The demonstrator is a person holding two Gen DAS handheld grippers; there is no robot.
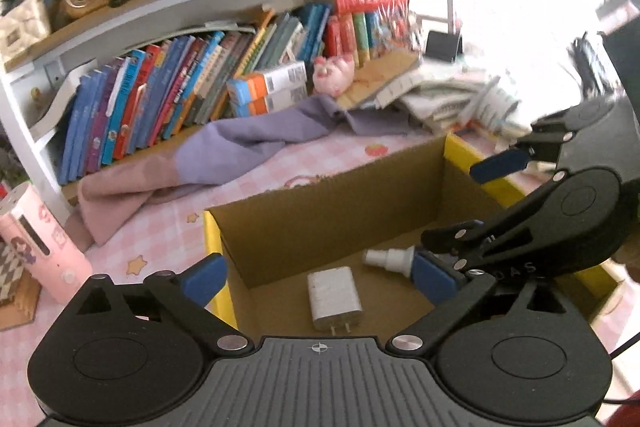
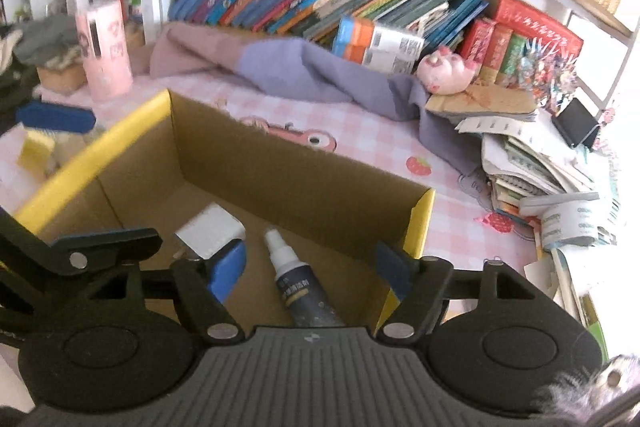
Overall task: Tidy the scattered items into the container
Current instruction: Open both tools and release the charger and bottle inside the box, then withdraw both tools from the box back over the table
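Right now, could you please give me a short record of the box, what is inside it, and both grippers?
container: cardboard box, open top, yellow rim
inside: white charger and spray bottle, lying apart on the box floor
left gripper: open, empty, above the charger
right gripper: open, empty, spray bottle lying below its fingers
surface: pink checked tablecloth
nearby: purple cloth, pink plush pig

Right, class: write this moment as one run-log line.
box: holds white charger, spray bottle | left tool: open, empty | right tool: open, empty, over bottle
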